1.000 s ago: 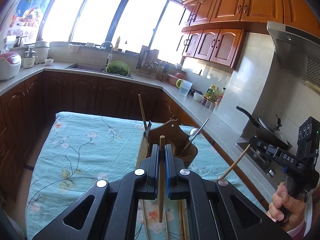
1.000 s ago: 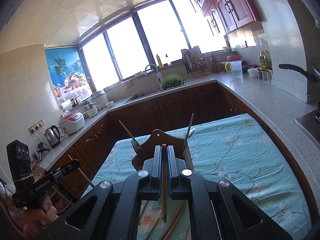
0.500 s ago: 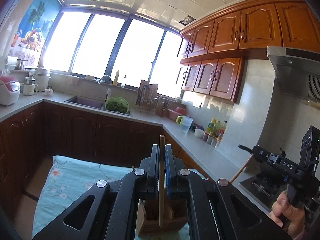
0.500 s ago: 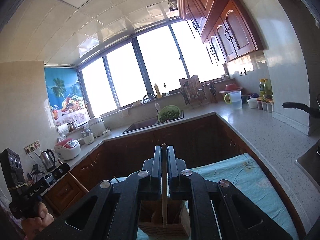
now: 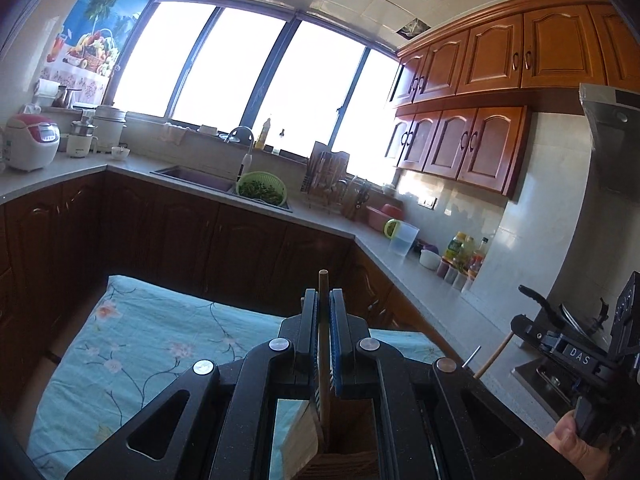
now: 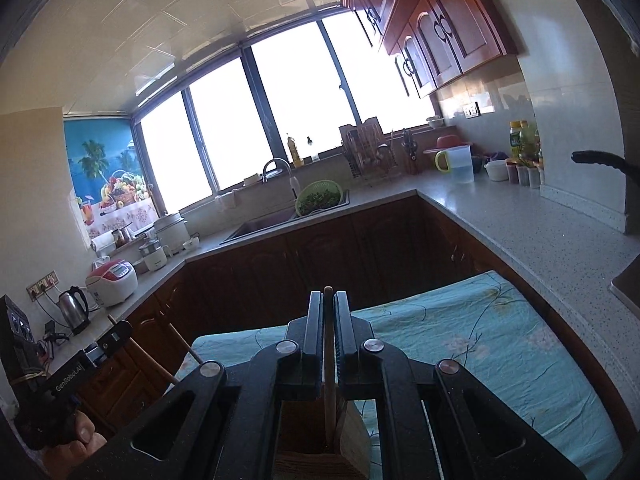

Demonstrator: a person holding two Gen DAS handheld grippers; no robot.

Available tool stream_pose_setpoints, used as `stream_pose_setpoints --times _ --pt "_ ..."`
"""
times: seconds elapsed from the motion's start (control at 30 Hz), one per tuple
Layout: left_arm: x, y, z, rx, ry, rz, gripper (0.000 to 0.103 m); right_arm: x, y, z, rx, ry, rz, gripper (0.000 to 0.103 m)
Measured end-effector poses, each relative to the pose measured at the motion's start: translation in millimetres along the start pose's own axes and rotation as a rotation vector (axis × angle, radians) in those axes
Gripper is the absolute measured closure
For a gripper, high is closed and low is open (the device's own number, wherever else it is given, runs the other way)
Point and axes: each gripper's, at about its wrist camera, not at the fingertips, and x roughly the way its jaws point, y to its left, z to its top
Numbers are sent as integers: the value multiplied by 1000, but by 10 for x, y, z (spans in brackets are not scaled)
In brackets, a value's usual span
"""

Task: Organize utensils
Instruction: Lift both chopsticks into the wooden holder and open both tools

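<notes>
Chopstick, left: thin, round, light wood chopstick (image 5: 323, 344), upright, its lower end down inside the wooden utensil holder (image 5: 344, 440).
Chopstick, right: second wooden chopstick (image 6: 329, 364), same look, upright, tip inside the same holder (image 6: 320, 436).
Holder: brown wood box on the floral blue tablecloth (image 5: 160, 356), near the table's front edge.
Left gripper (image 5: 324, 336): fingers nearly together, clamped on its chopstick.
Right gripper (image 6: 329, 336): fingers likewise pressed on its chopstick.
Background: green colander (image 5: 262, 188) beside the sink.

Blown-out windows (image 5: 248, 68) backlight the dim kitchen; fisheye edges warp.
</notes>
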Motion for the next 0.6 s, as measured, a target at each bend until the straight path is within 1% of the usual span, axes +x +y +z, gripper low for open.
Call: stream_pose_setpoints --times 0.13,0.27,0.33,0.5,0.6 --pt "170 -15 -119 4 39 1 99 132 -81 -145 20 47 -7 98" --pt "329 -40 -95 18 84 -8 99 138 -111 -165 26 47 -13 98" --pt "362 -73 -42 36 74 8 98 142 -122 -140 29 51 -13 98" --pt "396 -65 76 34 79 3 98 137 -104 -124 27 53 -13 98" --pt "348 -12 69 36 81 4 98 140 -101 -121 30 54 -14 98"
